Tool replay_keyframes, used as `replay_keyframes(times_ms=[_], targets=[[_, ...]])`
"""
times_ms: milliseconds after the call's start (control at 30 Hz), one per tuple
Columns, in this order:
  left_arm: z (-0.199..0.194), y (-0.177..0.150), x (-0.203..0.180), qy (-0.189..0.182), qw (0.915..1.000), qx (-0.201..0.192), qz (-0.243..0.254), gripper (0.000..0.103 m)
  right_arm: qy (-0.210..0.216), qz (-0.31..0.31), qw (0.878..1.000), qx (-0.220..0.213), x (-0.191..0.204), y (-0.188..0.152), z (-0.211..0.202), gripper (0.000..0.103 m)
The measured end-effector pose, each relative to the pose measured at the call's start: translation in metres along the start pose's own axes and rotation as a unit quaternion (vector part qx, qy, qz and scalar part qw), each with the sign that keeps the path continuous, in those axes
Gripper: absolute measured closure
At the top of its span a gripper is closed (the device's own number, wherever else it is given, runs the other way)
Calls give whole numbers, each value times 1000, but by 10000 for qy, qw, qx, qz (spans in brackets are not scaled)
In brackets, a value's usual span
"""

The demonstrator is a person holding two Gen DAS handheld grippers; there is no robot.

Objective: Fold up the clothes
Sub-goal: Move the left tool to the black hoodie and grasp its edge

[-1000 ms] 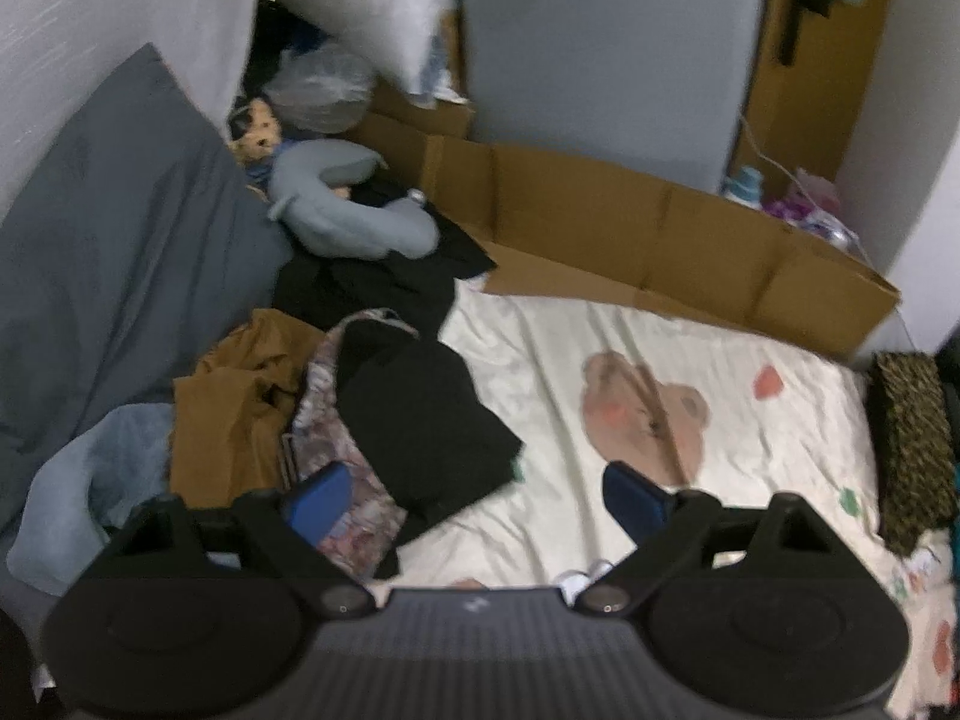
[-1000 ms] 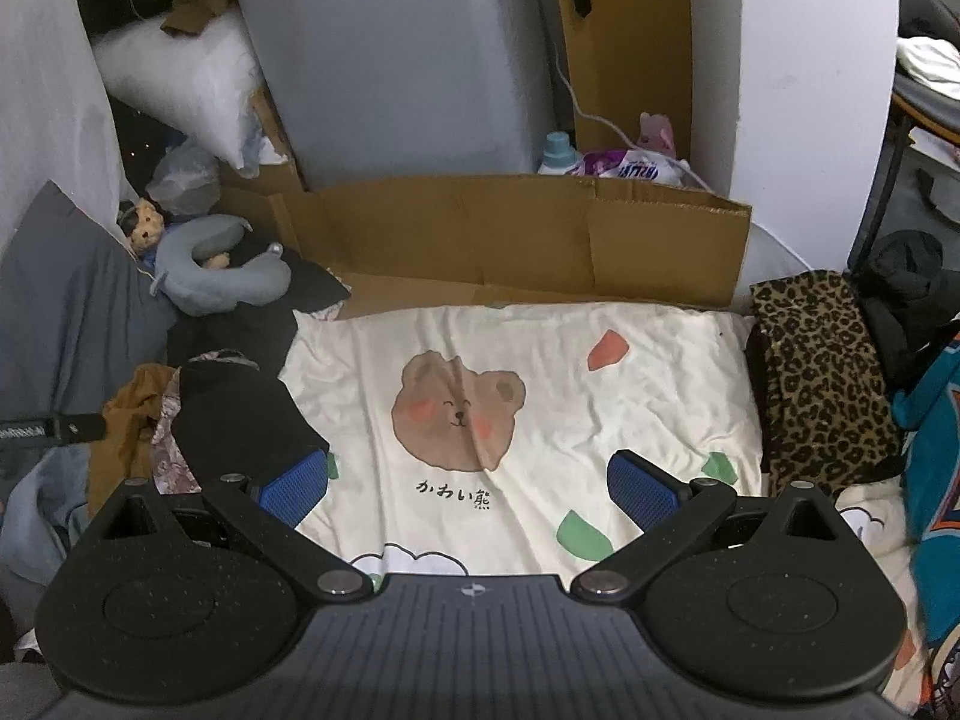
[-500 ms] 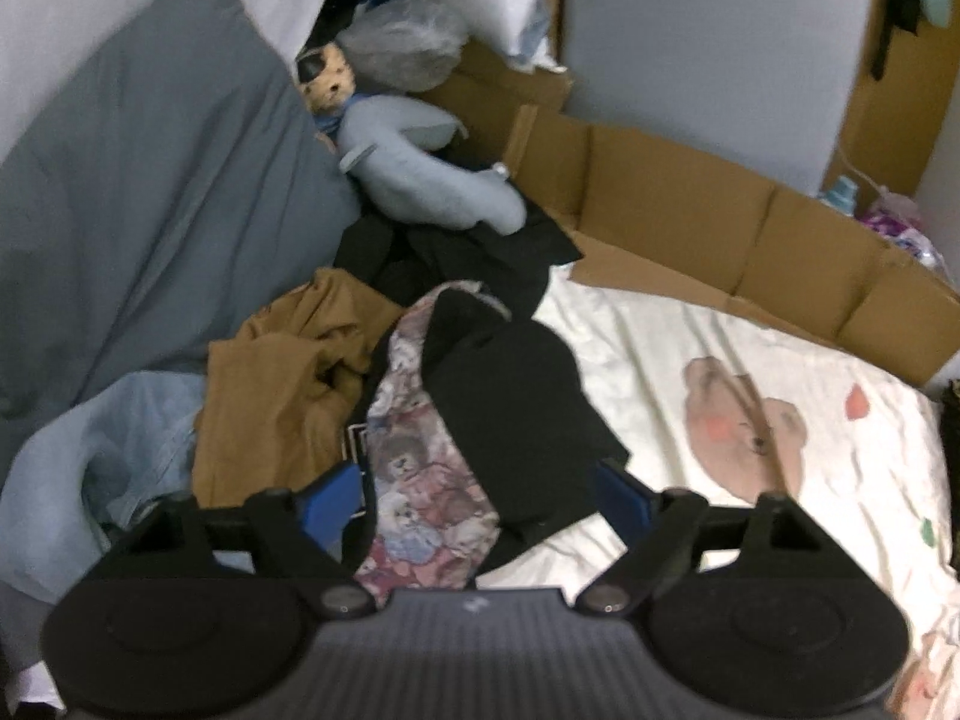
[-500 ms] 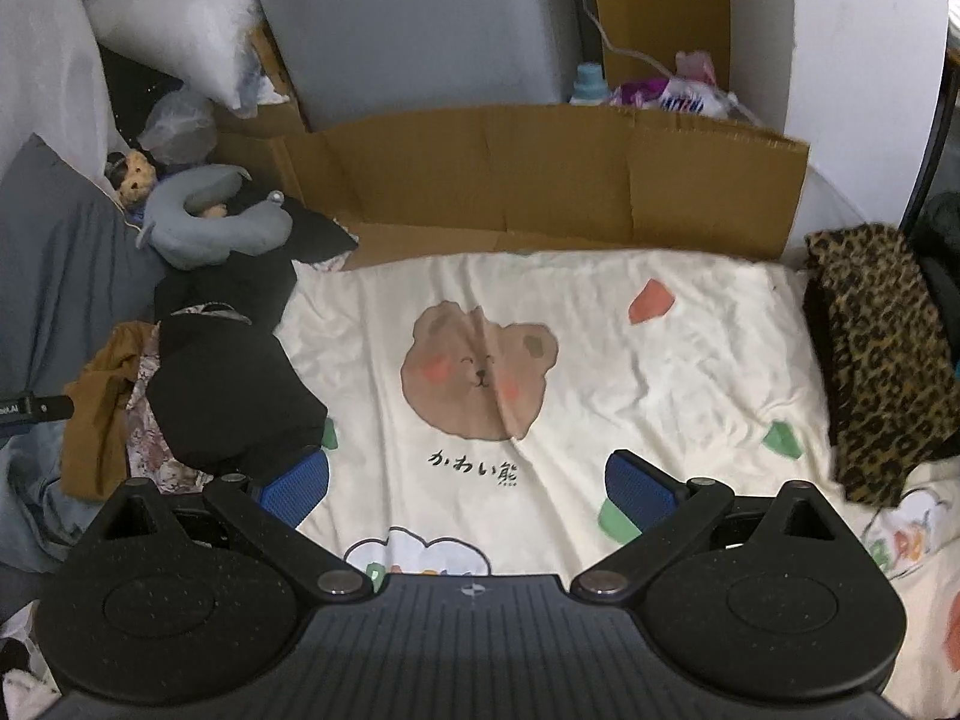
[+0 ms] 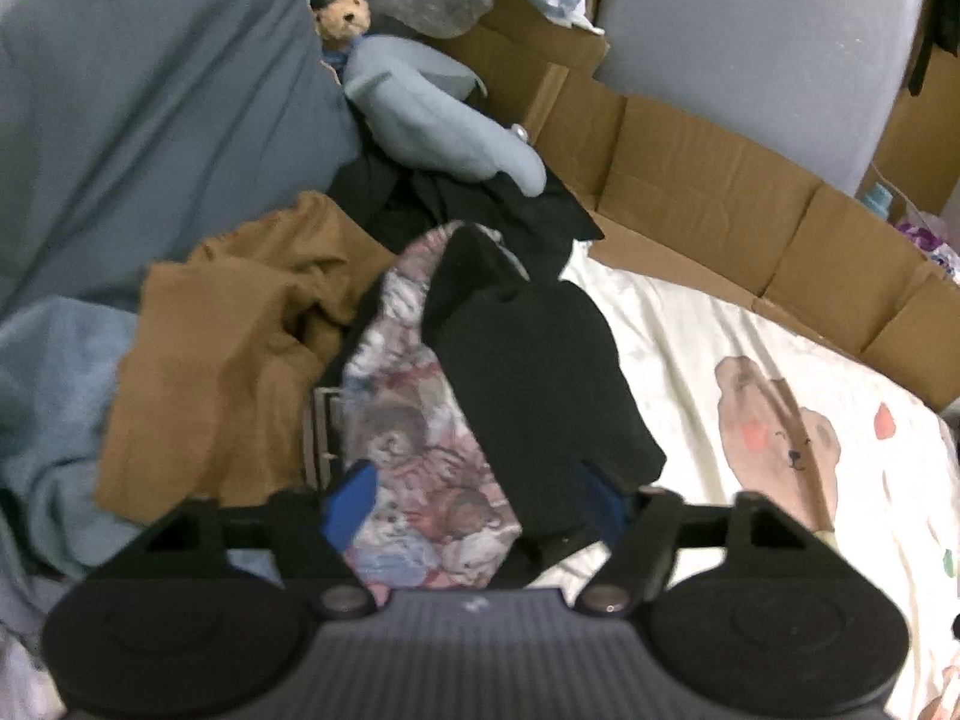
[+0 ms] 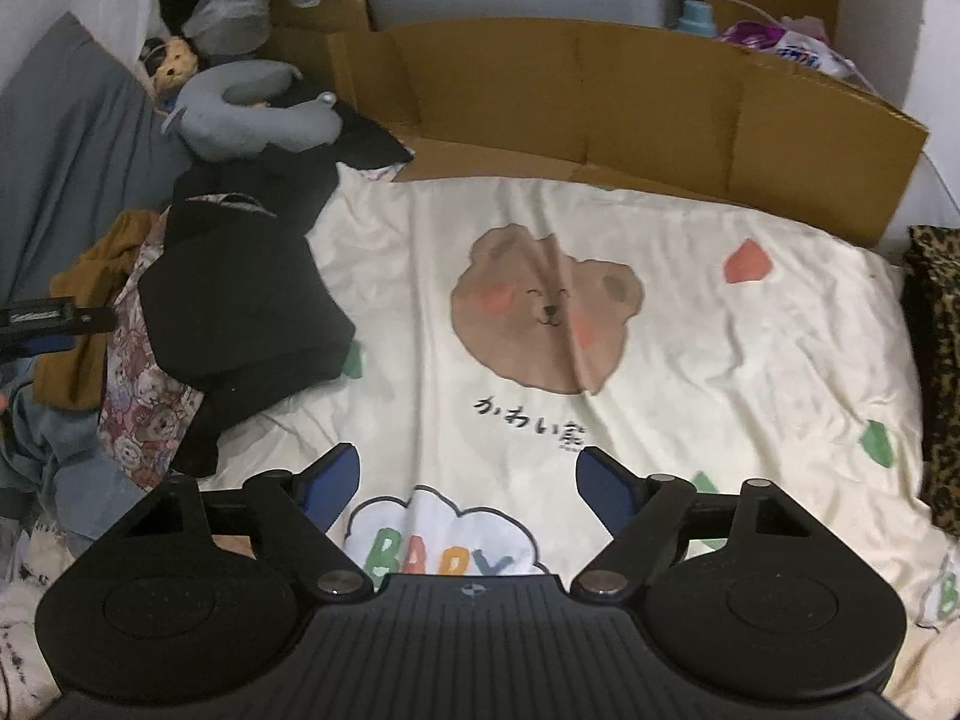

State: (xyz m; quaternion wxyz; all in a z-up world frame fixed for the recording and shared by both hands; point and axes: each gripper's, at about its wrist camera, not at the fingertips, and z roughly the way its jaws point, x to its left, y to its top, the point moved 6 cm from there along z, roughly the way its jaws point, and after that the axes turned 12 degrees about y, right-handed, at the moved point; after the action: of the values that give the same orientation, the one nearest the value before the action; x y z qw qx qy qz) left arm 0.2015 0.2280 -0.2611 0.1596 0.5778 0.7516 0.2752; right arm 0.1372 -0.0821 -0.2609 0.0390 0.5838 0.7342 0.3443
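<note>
Both grippers have dropped toward the bed over the last second, and both views now sit much closer to the fabric than before. The left gripper (image 5: 474, 495) has come down onto the clothes pile at the left edge of the bear-print sheet (image 5: 690, 360); its jaws have just been closing and now stand at a middling gap, with the printed garment (image 5: 420, 468) and the lower edge of the black garment (image 5: 528, 372) lying between the blue pads (image 5: 351, 495). Contact of the pads with cloth cannot be confirmed; the frame is blurred there. The right gripper (image 6: 474, 483) hangs over bare sheet near the "BABY" cloud print (image 6: 444, 534); its jaws have also just been narrowing but remain fairly wide, with nothing between them. The black garment (image 6: 240, 300) lies well to its left, on top of the pile beside the brown garment (image 5: 222, 348) and pale blue cloth (image 5: 54, 384). Judgement: the left side is about to pick the first item; no folding has begun. Risk: the left pads may take both the printed and the black layers together.
</note>
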Motion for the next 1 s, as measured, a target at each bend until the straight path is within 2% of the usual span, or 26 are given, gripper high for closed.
replay_keyframes(times_ms=[367, 767, 933, 1000], targets=[[40, -14, -12, 55, 9970, 535, -565, 42, 281, -268, 9989, 267, 21, -6, 36, 25], [61, -18, -12, 58, 9948, 705, -733, 45, 336, -235, 9987, 310, 33, -7, 58, 27], [67, -21, -11, -58, 9934, 786, -829, 60, 398, -392, 9980, 292, 42, -5, 64, 27], [70, -23, -9, -117, 9925, 827, -893, 71, 453, -452, 9976, 271, 46, -4, 67, 28]])
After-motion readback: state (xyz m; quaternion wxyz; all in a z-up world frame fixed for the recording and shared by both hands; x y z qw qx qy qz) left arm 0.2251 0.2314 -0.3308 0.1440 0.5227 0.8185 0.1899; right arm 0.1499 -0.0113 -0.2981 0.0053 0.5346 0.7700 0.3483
